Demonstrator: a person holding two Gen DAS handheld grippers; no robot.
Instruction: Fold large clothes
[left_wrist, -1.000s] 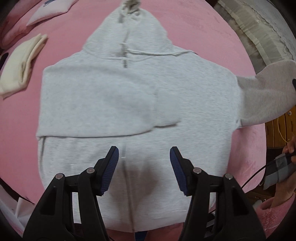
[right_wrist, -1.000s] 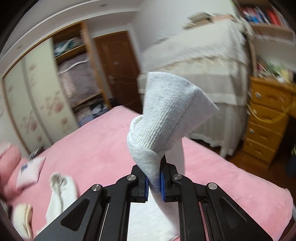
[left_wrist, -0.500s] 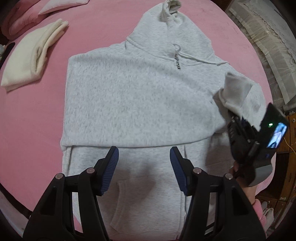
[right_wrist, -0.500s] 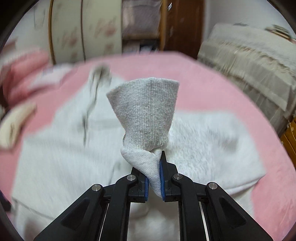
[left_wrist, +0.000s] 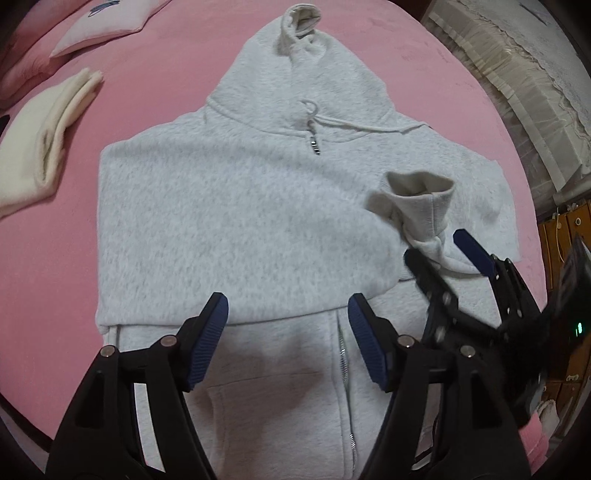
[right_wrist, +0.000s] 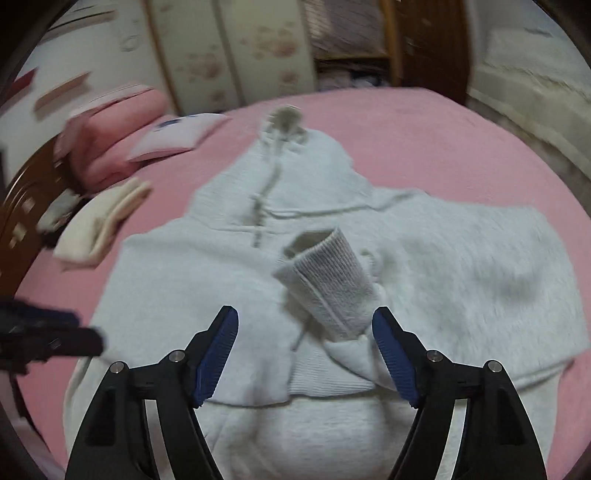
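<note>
A light grey zip hoodie lies front-up on the pink bed, hood at the far end. One sleeve is folded flat across the chest. The other sleeve's ribbed cuff stands crumpled on the chest at the right. My right gripper is right behind the cuff. Its jaws are opening, and the cuff sits between them without the pads pressing on it. That gripper also shows in the left wrist view. My left gripper hovers over the zip and the folded sleeve's edge, jaws opening, nothing between them.
A folded cream garment lies on the bed at the left, and a pale pillow at the far left. A second bed with a cream cover and wooden drawers stand to the right. Wardrobe doors are behind.
My right gripper carried the sleeve cuff from up in the air down onto the hoodie's chest, then opened and let it go. My left gripper drifted over the hoodie and widened slightly.
</note>
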